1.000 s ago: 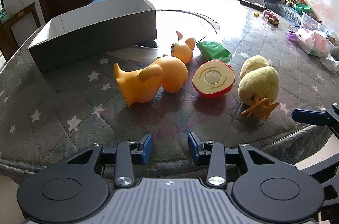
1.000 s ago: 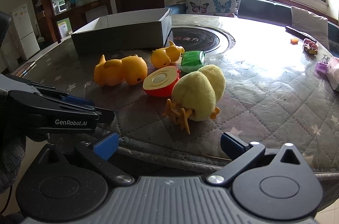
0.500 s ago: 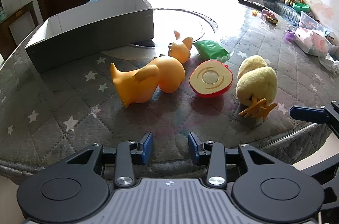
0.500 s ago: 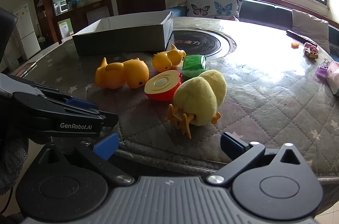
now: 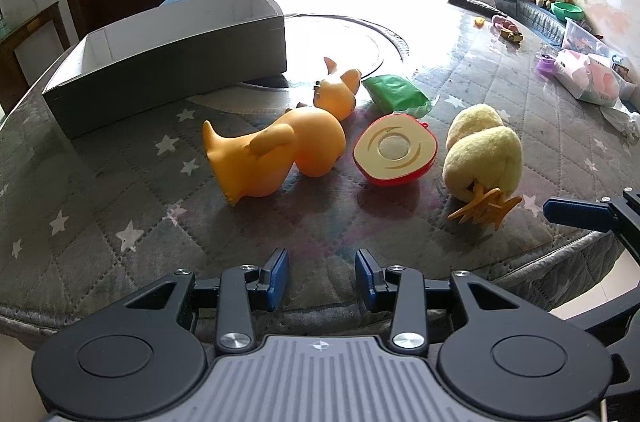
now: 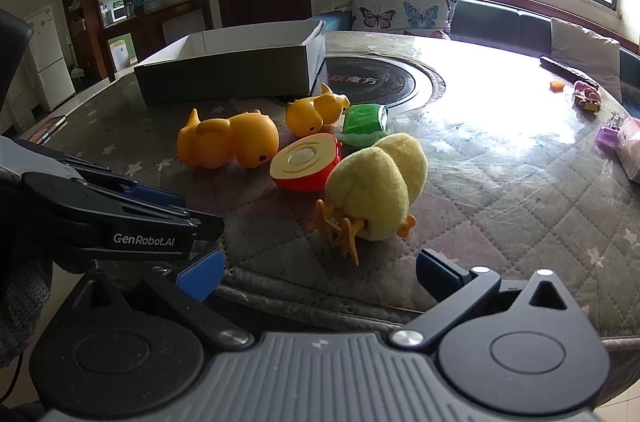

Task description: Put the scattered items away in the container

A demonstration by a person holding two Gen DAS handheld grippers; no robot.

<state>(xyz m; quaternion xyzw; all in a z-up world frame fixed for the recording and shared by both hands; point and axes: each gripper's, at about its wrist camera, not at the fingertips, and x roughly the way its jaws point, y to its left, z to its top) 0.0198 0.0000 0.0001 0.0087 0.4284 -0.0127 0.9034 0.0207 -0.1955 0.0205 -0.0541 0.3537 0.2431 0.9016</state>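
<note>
- Left wrist view: no change from a second ago. Same framing, every toy in the same spot.
- Left hand-held gripper [image 5: 320, 278] low over the near edge of the quilted desk [image 5: 100, 190], blue pads apart with nothing between them, exactly as before.
- Straight ahead, on its side: large rubber duck [image 5: 276, 154]. Just behind it, small rubber duck [image 5: 336, 94] beside a green packet [image 5: 396, 94].
- To the right: toy apple half [image 5: 394, 156], cut face up, then plush chick [image 5: 484, 158] near the desk edge, orange feet toward the camera.
- Grey cardboard box [image 5: 172, 62] at far left behind the ducks, open-topped, with no toys visible inside.
- Right wrist view: likewise unchanged over the last second.
- Right hand-held gripper [image 6: 318, 274] spread wide and empty, aimed at the plush chick, which lies just beyond the pads and untouched.
- Other gripper visible at the left edge here, level with the desk rim, pads parted.
- Meaning for the task: probably a pause before the first pick. All five loose items remain on the desk and none are in the box, so the tidying is not yet begun.
- Likely first targets: large duck for the left side, chick for the right.
</note>
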